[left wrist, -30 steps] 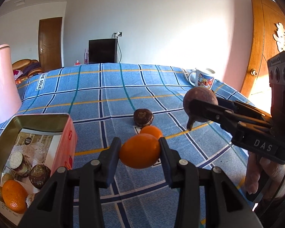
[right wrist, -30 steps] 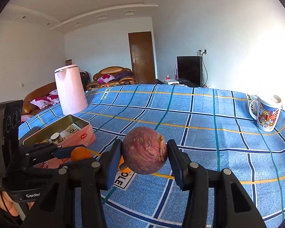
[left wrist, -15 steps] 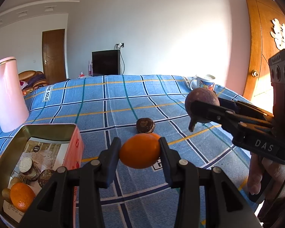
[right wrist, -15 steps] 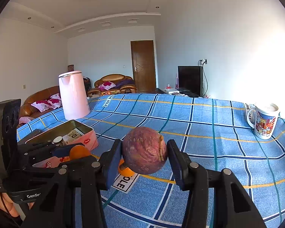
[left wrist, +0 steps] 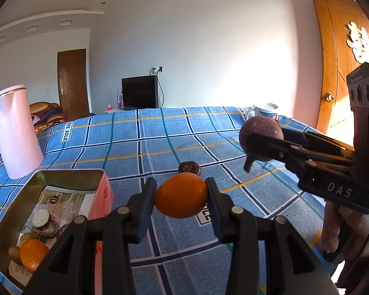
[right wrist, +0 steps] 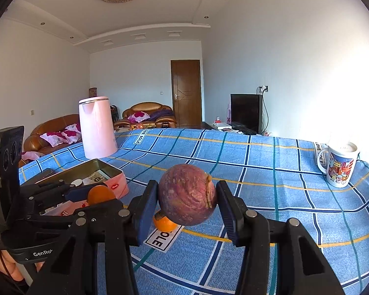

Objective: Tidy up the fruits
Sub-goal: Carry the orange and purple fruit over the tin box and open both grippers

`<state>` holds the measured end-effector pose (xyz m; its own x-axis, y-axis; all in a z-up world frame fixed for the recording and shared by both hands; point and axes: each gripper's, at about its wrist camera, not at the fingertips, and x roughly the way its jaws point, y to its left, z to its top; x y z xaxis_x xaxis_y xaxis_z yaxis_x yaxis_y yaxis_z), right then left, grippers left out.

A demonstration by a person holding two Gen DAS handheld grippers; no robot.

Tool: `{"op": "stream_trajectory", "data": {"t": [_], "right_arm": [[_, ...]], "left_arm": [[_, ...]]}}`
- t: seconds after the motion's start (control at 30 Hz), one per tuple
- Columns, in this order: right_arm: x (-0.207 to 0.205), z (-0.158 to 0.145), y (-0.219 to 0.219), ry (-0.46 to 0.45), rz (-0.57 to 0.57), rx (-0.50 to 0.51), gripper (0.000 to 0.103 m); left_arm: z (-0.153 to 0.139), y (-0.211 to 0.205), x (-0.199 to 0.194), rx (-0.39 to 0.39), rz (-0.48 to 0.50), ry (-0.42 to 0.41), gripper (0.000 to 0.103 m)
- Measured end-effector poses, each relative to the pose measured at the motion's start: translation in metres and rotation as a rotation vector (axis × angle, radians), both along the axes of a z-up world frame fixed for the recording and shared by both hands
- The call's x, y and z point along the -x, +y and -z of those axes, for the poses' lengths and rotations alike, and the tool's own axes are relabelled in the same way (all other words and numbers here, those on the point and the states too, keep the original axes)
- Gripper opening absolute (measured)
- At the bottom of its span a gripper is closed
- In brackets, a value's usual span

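My left gripper (left wrist: 181, 196) is shut on an orange (left wrist: 181, 196) and holds it above the blue checked cloth, right of the open pink tin (left wrist: 69, 179). The tin holds another orange (left wrist: 33, 255) and several small dark and pale fruits. My right gripper (right wrist: 187, 195) is shut on a round purple fruit (right wrist: 187, 194), which also shows in the left wrist view (left wrist: 260, 132) at the right. A second orange (right wrist: 165, 223) lies on the cloth under it. A dark brown fruit (left wrist: 190, 167) lies on the cloth beyond the held orange.
A tall pink kettle (left wrist: 14, 132) stands at the left behind the tin. A printed mug (right wrist: 340, 165) stands at the far right of the cloth. A wooden door (left wrist: 342, 56) is close on the right.
Both grippers have risen with their fruits still held. The cloth, the tin and the loose fruits sit lower in both views.
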<state>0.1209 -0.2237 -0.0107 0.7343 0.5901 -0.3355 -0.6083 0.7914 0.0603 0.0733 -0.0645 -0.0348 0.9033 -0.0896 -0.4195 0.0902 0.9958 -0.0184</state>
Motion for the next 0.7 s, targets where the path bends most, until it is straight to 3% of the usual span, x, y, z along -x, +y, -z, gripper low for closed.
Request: {"op": "stream_trajectory", "data": {"t": [0.7], "right_arm": [[0.016, -0.006, -0.006, -0.084, 0.000, -0.037, 0.050]], "left_arm": [[-0.018, -0.002, 0.017, -0.066, -0.024, -0.118, 0.042]]}}
